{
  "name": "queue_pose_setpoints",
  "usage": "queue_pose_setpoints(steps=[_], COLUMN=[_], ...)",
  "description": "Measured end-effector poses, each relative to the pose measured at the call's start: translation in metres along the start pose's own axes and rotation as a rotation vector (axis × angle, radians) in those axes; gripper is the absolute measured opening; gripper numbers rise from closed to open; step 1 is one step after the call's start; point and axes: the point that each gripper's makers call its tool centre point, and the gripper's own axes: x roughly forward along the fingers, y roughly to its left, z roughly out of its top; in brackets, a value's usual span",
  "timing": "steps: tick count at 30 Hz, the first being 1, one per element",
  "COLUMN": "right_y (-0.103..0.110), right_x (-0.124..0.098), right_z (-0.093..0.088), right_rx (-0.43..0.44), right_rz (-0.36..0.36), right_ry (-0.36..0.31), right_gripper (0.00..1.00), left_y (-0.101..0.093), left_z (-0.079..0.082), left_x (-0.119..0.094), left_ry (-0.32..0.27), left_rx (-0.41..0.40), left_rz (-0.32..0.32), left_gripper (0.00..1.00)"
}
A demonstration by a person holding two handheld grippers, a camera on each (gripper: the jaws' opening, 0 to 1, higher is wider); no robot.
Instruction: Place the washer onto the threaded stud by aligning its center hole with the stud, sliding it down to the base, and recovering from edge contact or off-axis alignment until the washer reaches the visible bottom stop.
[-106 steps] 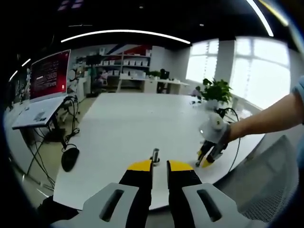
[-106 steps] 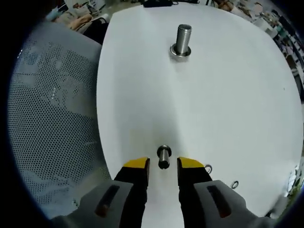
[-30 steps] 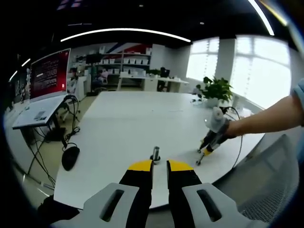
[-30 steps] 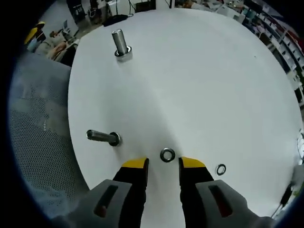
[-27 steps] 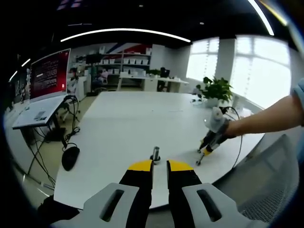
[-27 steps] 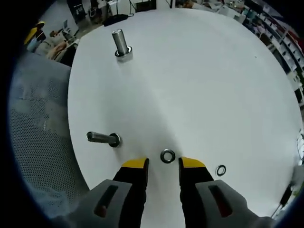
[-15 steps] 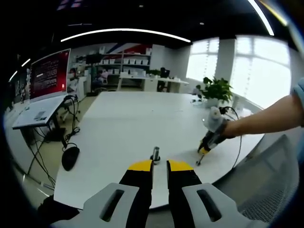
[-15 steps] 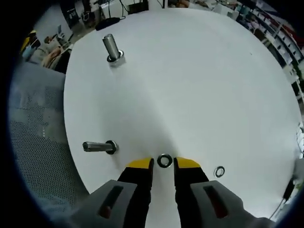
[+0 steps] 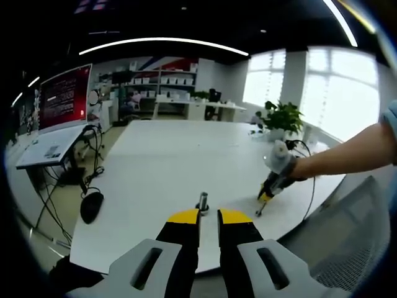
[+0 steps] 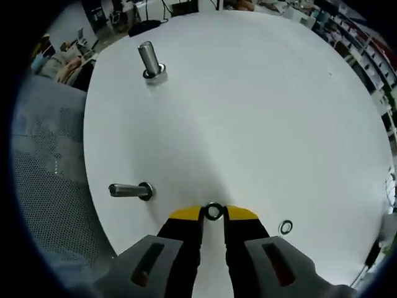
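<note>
The washer lies flat on the white surface, right between the yellow tips of the right gripper. The jaws there are narrow and stand against the ring on both sides, so they appear to hold it. A second washer lies on the surface a little to the right of these jaws, apart from them. To the left of the held washer, a threaded stud shows with its shaft pointing to the left in the right gripper view. Another stud stands further away, near the far left edge of the surface, and it sits in a metal base.

In the left gripper view, the left gripper has its jaws narrow with a small gap between the yellow tips, and nothing is between them. Just beyond the tips a small stud stands upright on the surface. To the right in this view, the right gripper points down at the surface near its edge, carried by a person's arm. A green plant stands at the far side, and a red screen is on the left
</note>
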Motion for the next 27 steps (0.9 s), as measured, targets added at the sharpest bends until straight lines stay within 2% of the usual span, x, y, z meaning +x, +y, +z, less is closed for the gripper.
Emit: queue_pose_setpoints(steps=[10, 24, 27], right_y=[-0.0027, -0.0011, 0.0003], right_x=[-0.0005, 0.0005, 0.0005], right_z=[-0.0034, -0.003, -0.0033], right_rx=[0.044, 0.015, -0.014], right_rz=[0.006, -0.015, -0.027], right_ry=[-0.061, -0.044, -0.041], right_gripper=[0.18, 0.15, 0.15], left_y=[-0.0024, -0.0018, -0.0017], left_z=[-0.0013, 0.0, 0.0005], left_x=[0.0005, -0.0003, -0.0003], left_ry=[0.01, 0.0, -0.003], left_rx=[0.015, 0.009, 0.008], left_rz=[-0.013, -0.01, -0.01], left_gripper=[0.07, 0.07, 0.07])
